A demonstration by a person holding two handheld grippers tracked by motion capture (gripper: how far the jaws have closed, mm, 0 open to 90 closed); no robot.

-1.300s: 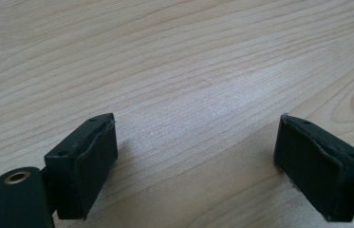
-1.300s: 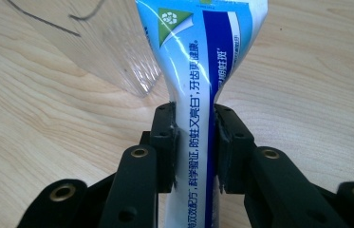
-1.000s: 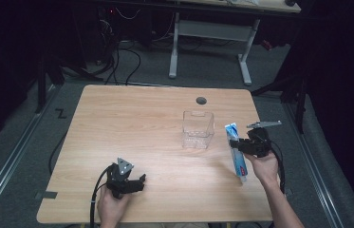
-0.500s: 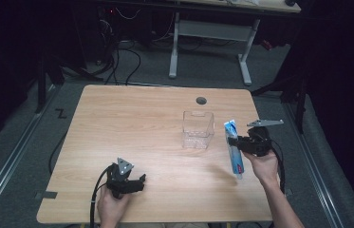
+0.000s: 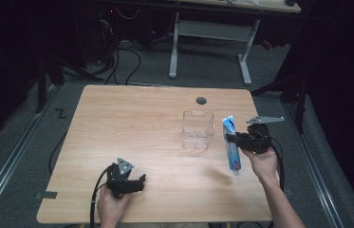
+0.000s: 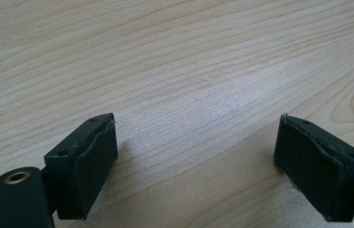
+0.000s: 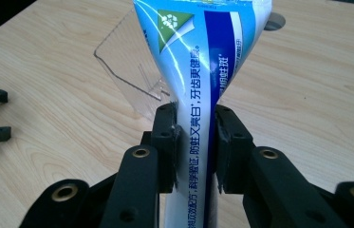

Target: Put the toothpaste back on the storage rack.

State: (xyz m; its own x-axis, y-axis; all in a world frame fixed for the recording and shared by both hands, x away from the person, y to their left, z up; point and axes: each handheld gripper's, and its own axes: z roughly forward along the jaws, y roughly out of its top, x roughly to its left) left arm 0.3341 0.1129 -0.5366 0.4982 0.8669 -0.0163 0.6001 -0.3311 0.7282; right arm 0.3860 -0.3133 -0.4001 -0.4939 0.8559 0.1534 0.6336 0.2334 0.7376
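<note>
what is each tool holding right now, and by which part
The right tool grips the toothpaste tube around its middle. The left tool is open and holds nothing.

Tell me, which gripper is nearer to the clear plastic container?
Right. The right gripper, shut on the toothpaste tube, is just beside the clear plastic container; the left gripper rests open near the table's front edge.

On the table w/ 1 cable hole: 1 toothpaste tube, 1 clear plastic container, 2 grippers – left gripper & right gripper.
</note>
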